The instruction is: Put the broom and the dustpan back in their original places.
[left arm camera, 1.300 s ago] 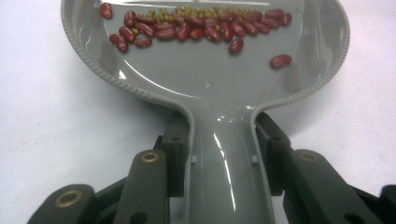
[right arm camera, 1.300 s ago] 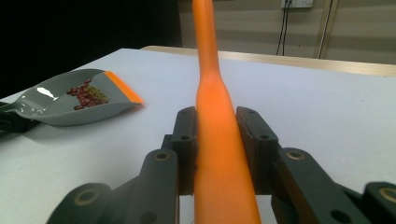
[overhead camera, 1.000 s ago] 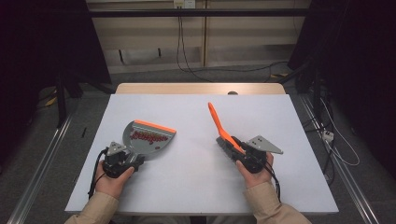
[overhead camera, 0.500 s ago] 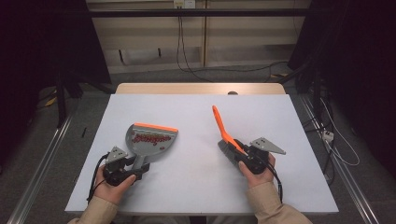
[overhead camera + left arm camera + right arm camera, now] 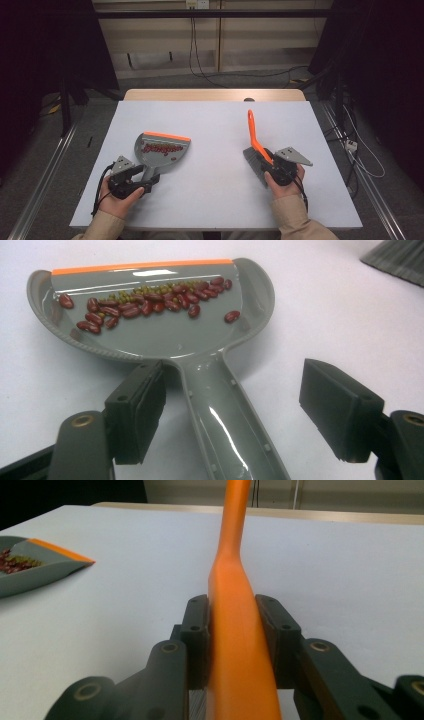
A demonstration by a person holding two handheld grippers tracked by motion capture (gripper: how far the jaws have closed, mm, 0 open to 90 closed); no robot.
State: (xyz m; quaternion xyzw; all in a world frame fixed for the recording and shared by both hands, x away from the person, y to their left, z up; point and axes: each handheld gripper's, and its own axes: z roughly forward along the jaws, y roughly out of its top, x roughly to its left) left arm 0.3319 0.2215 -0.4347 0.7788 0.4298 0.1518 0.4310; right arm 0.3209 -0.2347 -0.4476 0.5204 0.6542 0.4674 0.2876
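On the counter (image 5: 215, 125), white top, two items with one tool at each.

Item 1: grey dustpan (image 5: 161, 151) with orange front lip, lying flat at the person's left. Pan holds a row of red beans (image 5: 145, 305) mixed with small green ones, gathered near the lip. Handle runs back toward the left tool (image 5: 141, 180), passing between its jaws; jaws spread wide, neither pad touching the handle.

Item 2: hand brush (image 5: 255, 145), orange handle, grey bristles, at the person's right, well apart from the dustpan. Right tool (image 5: 270, 167) pinches the handle, jaws pressed against both its sides; handle points away from the person, bristles nearest the hand.
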